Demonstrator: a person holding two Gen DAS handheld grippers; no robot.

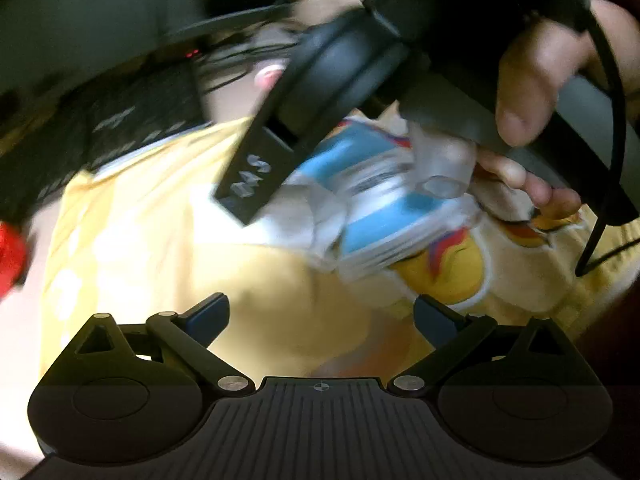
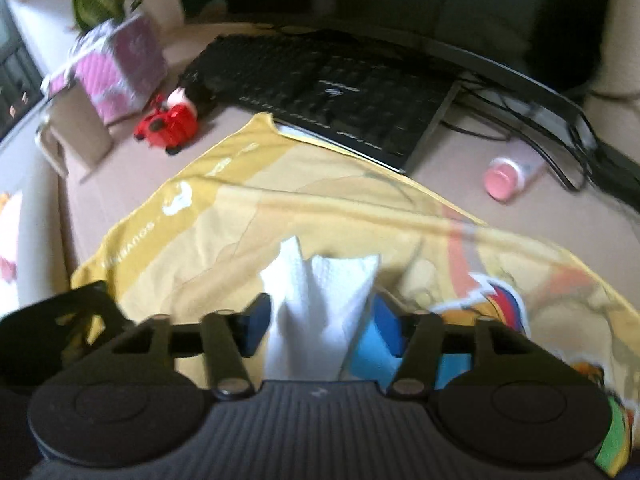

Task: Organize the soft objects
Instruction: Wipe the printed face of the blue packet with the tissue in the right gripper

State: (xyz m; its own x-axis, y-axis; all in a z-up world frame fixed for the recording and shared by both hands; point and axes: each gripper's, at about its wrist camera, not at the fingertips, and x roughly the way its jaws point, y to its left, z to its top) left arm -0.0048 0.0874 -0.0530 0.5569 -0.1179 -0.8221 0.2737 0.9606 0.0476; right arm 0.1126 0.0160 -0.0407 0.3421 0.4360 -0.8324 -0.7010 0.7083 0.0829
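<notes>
A white tissue (image 2: 320, 300) is pinched by the right gripper (image 2: 316, 328), seemingly from a blue pack (image 1: 384, 216). The left gripper (image 1: 322, 316) is held wide and empty above the yellow cloth (image 1: 160, 240).

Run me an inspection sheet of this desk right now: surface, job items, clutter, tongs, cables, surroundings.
Surface: beige desk, partly covered.
Job's things: yellow cloth spread flat; white tissue and blue tissue pack above it.
Clutter: black keyboard, red toy, pink-capped bottle, mug.
Tongs: left tongs open, empty; right tongs shut on white tissue.
Cables: black cables behind keyboard.
Surroundings: potted plant, monitor.
</notes>
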